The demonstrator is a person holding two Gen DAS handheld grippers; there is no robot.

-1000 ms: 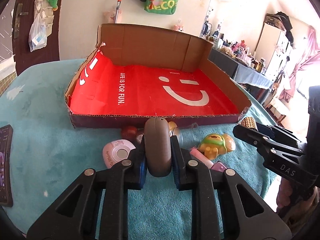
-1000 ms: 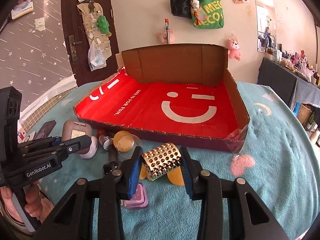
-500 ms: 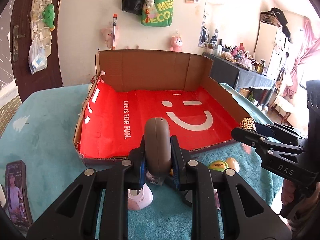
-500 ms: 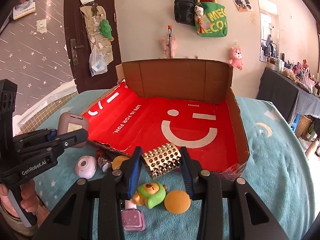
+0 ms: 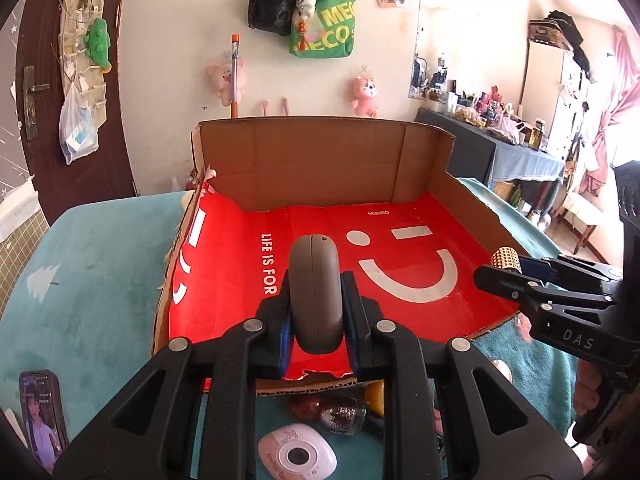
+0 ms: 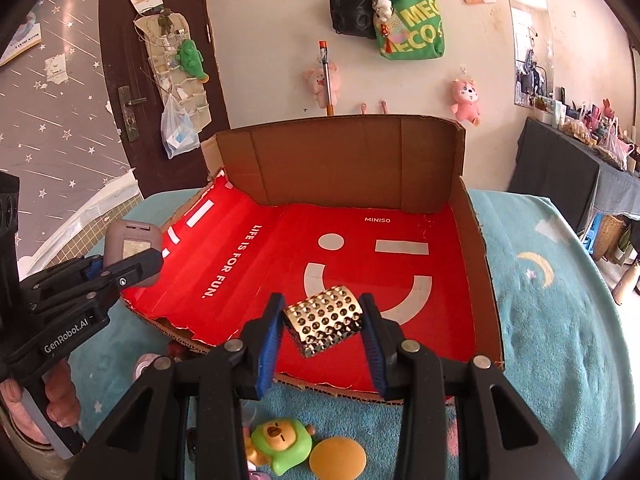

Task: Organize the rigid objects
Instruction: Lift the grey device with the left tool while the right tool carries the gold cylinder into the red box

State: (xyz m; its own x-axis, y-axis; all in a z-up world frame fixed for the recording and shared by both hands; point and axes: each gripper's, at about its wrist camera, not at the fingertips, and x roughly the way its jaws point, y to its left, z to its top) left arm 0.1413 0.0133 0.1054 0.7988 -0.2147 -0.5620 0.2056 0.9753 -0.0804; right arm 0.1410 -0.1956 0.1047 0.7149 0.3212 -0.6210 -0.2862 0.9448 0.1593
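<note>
The grey oval case (image 5: 316, 292) stands on edge, pinched between the pads of the left gripper (image 5: 316, 312), its long axis pointing forward over the near wall of the cardboard box (image 5: 320, 160); the red floor ahead is bare and open right to the back wall. In the right wrist view, the studded metal cylinder (image 6: 324, 320) sits clamped crosswise and tilted in the right gripper (image 6: 323, 332), likewise just past the box's near edge, with the loose green bear toy (image 6: 282, 446) and orange disc (image 6: 338, 460) on the teal cloth below.

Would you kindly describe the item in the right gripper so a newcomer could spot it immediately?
Find the cardboard box with the red smiley lining on the teal cloth. Just above its near edge, the right gripper clamps a small metallic cylinder. Unlike the left gripper's smooth grey case, it is shiny and studded.
</note>
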